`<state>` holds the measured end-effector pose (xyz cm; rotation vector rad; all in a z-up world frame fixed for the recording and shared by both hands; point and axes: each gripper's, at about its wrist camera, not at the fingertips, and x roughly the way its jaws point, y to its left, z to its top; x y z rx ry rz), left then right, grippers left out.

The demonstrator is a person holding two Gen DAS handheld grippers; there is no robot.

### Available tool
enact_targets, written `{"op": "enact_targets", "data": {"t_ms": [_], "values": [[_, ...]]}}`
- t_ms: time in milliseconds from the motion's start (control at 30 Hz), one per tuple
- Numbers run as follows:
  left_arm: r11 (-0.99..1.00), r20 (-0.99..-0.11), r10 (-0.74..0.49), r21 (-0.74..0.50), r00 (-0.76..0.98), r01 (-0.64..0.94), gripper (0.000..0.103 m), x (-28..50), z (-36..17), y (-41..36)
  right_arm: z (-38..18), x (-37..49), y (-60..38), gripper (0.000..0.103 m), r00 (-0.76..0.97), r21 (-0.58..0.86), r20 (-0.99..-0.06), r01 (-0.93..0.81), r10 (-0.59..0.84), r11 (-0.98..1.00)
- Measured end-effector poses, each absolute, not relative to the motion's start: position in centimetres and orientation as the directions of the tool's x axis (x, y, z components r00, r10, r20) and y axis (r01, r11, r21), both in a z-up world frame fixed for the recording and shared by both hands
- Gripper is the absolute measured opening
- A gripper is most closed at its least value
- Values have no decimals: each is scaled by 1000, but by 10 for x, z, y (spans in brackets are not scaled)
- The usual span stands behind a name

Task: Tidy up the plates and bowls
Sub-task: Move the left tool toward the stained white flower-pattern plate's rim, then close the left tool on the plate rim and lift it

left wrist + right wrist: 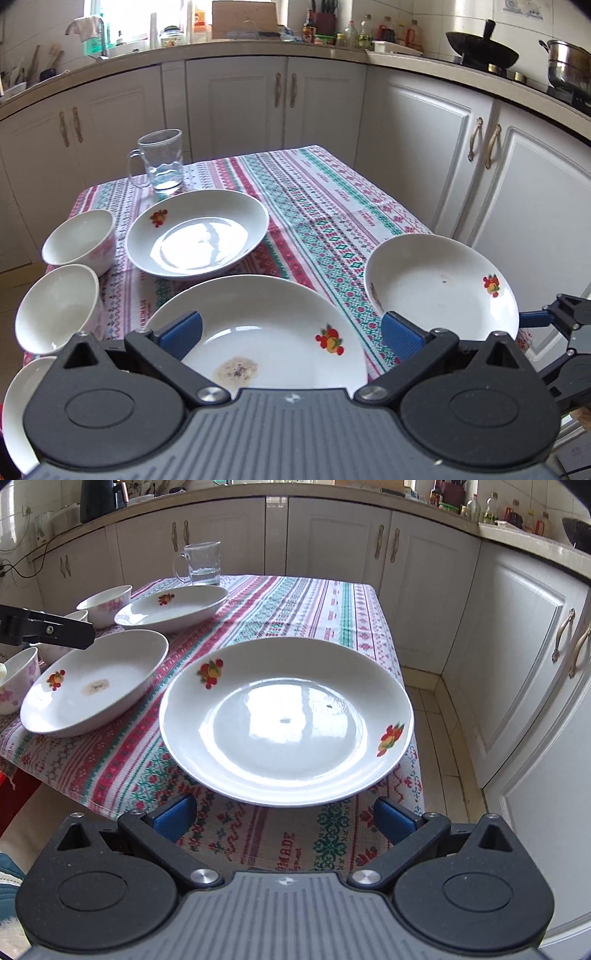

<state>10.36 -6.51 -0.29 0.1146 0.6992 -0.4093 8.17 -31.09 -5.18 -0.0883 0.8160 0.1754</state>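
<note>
Three white plates with fruit decals lie on the patterned tablecloth. In the left wrist view, the near plate has a brown stain, a second plate lies behind it, and a third plate lies at the right edge. White bowls stand at the left. My left gripper is open, its fingers either side of the stained plate's near rim. In the right wrist view, my right gripper is open just before the third plate. The stained plate is at the left.
A glass jug with a little water stands at the table's far left. The table is small; white cabinets surround it closely. The counter holds bottles, a wok and a steel pot.
</note>
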Motion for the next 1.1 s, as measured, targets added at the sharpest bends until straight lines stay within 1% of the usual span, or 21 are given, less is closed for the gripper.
{"op": "enact_targets", "data": {"t_ms": [100,267,500,633,900,1033,1100], "values": [[903,-660,-339,-28,670,429,102,110,-5,-75,-56,87,-315,103,668,3,-732,-195,135,981],[884,-672,-359,-22,648,467,102,118,-8,-89,-58,92,-316,103,671,-14,-727,-224,144,975],[855,-709,-409,-77,574,513,102,139,-10,-107,-59,90,-321,103,681,-13,-708,-274,185,962],[824,-729,-442,-101,523,557,102,150,-10,-124,-61,83,-325,103,706,-13,-678,-287,202,958],[734,-767,-471,-67,436,676,102,163,-10,-168,-65,77,-343,103,722,-11,-637,-357,268,934],[697,-789,-457,-31,411,717,102,174,-14,-186,-66,76,-349,103,722,-15,-627,-387,293,922],[681,-810,-453,-44,373,731,100,183,-19,-193,-66,76,-350,103,722,-17,-620,-402,306,915]]}}
